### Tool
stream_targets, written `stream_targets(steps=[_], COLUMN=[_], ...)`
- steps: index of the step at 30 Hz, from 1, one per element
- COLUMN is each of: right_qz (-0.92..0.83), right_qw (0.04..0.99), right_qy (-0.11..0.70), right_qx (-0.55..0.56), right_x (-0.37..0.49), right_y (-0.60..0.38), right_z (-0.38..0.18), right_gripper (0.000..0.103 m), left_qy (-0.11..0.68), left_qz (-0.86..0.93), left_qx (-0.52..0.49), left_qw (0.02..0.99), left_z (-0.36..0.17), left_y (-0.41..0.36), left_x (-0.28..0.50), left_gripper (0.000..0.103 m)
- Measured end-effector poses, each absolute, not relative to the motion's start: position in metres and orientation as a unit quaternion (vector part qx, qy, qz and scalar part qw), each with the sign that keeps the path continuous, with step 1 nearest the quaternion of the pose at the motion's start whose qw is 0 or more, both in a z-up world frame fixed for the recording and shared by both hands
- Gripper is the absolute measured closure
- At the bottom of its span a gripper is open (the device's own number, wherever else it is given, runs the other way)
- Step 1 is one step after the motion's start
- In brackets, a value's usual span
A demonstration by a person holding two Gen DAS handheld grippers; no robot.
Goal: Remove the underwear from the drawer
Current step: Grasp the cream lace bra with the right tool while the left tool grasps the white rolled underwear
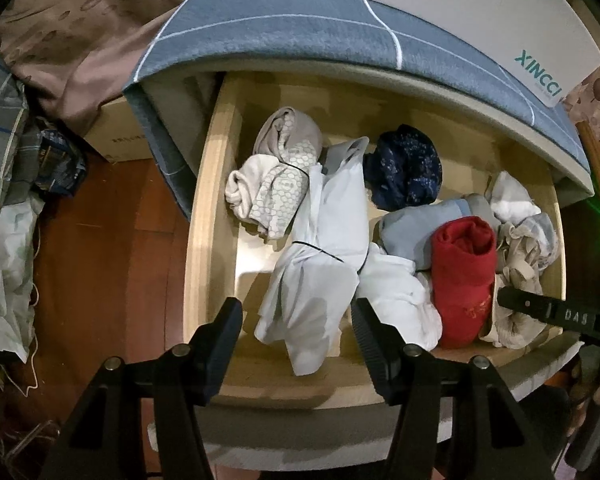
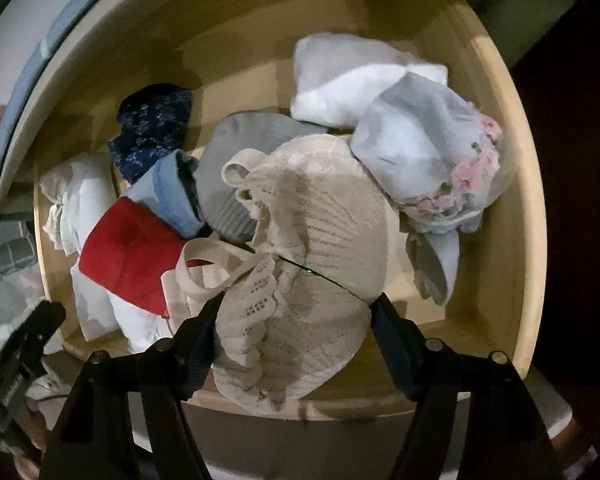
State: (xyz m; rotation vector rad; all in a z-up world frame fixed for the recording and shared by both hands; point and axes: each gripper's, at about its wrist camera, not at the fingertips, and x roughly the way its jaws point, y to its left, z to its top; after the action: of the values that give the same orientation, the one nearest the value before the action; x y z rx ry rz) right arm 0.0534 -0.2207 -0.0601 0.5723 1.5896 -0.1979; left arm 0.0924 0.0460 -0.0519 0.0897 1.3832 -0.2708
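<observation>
Down below both cameras, the wooden drawer point(image 1: 204, 216) is pulled out and full of rolled and bunched underwear. The left tongs point(image 1: 296, 320) stand wide over a pale blue-white piece point(image 1: 320, 264), with one finger on each side and not pressing it. Beside that piece lie a grey and white dotted roll point(image 1: 278, 176), a dark blue flowery roll point(image 1: 406, 168) and a red roll point(image 1: 462, 276). The right tongs point(image 2: 296, 316) are partly closed around a cream knitted piece point(image 2: 312, 248). Its cloth fills the gap between the two fingers, but the picture is blurry there, so I cannot tell if the pads really squeeze it. In the left view only the black tip of the right tongs point(image 1: 540, 308) shows at the edge, and the rest is cut off. A light blue piece with pink flowers point(image 2: 432, 152) sits near the drawer's right wall, just beside the cream one. A blue cloth with white lines point(image 1: 284, 24) covers the top above the drawer and hides the drawer's back part. The corners of both pictures are dark and hard to make out.
</observation>
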Motion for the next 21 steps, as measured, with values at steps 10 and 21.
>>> stream_targets(steps=[10, 21], right_qz=[-0.093, -0.118], right_qw=[0.704, 0.719], right_qy=[0.684, 0.680], right_qx=[0.169, 0.076], right_x=[0.046, 0.036], right_y=[-0.202, -0.208], right_z=[-0.040, -0.032], right_gripper=[0.049, 0.056], left_qy=[0.642, 0.658], left_qz=[-0.124, -0.122], left_qx=[0.047, 0.070], left_qw=[0.756, 0.740], left_z=[-0.056, -0.075], left_y=[0.041, 0.027], left_x=[0.095, 0.102], left_gripper=[0.045, 0.045])
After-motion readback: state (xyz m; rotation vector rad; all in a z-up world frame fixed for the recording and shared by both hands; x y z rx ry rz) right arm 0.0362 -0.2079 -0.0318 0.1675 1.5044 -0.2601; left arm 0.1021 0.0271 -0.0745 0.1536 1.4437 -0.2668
